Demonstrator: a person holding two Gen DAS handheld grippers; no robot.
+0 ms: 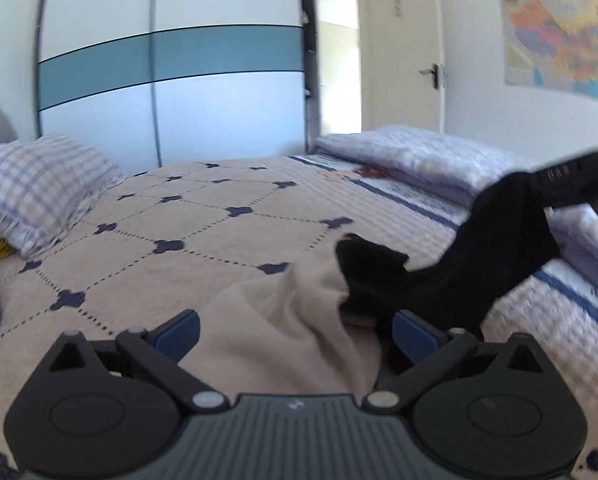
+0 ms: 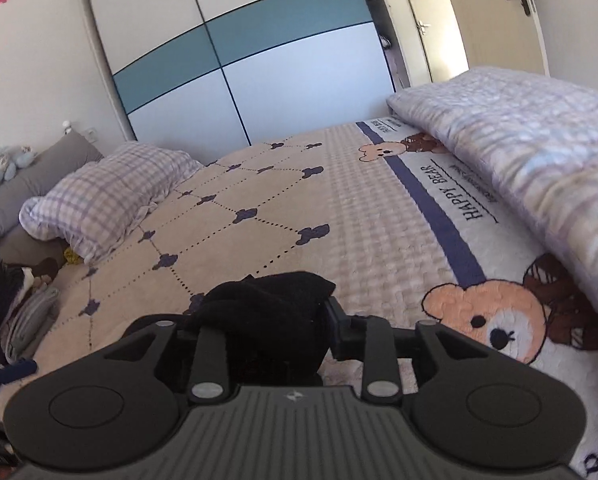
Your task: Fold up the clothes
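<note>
Loosely, right claw (image 2: 259,320) bunches soft black garment (image 2: 267,304); left claw (image 1: 297,332) gapes empty.

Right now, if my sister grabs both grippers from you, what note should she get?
Left gripper: open, with its pads on either side of a bunched beige cloth, not pinching it.
Right gripper: closed on the black garment, holding one end up off the bed. The other end lies near the left gripper.
Done: no fold is visible yet.
Left to do: probably take the loose end, spread the garment flat, then fold it.
</note>
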